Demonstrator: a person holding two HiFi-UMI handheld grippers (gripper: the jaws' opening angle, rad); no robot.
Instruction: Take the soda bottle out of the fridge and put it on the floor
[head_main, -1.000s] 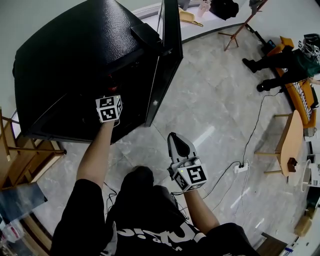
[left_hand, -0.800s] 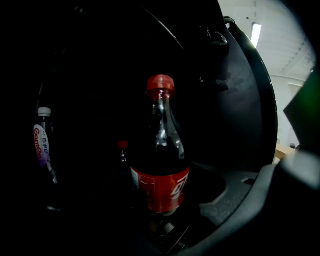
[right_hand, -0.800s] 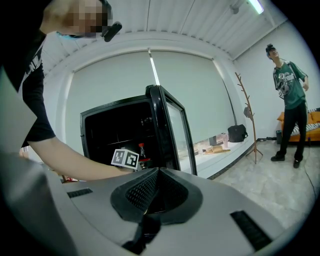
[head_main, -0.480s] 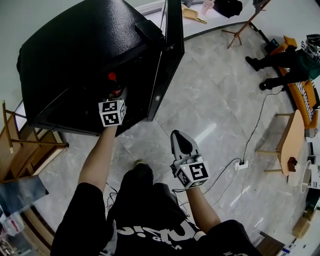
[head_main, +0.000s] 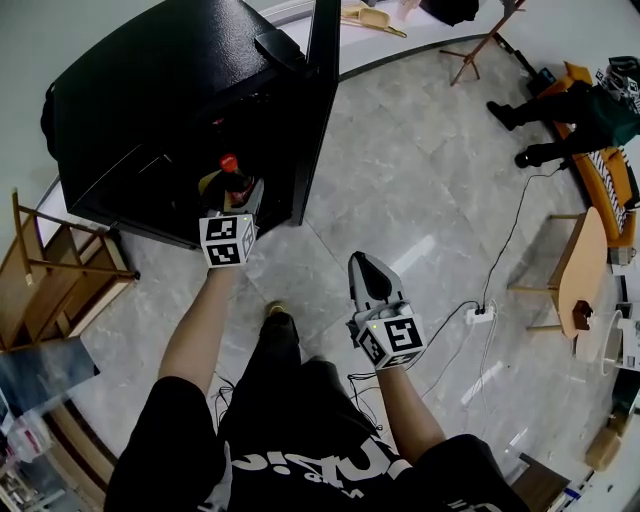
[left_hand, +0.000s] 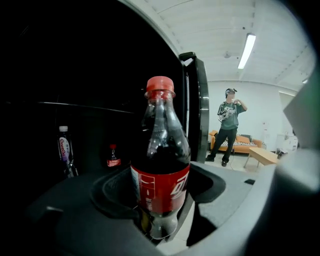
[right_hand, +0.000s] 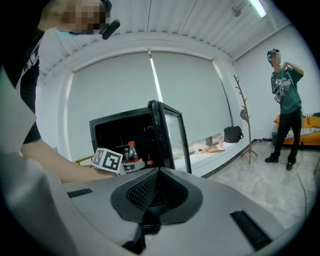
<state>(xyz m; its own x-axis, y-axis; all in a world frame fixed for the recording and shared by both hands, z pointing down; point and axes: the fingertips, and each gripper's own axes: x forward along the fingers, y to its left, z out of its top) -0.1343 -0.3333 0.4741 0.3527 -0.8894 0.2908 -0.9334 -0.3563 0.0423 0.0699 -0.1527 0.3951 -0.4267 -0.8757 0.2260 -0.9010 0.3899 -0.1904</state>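
At the open fridge (head_main: 150, 100), soda bottle (left_hand: 161, 165) upright between fingers (left_hand: 95, 210) of left gripper (left_hand: 162, 195)

left gripper (left_hand: 160, 227): jaws clamped low on the soda bottle (left_hand: 161, 172), having just been closing;
soda bottle: upright; red cap, red label;
fridge (left_hand: 75, 85): dark inside; door (left_hand: 200, 107) open at right;
shelf behind: small red-capped bottle (left_hand: 113, 156);
background: person (left_hand: 228, 127) standing

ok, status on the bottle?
Left gripper jaws just closed further, clamped on bottle; right gripper shut, empty. Bottle upright at fridge mouth, not on floor. Door open beside it.
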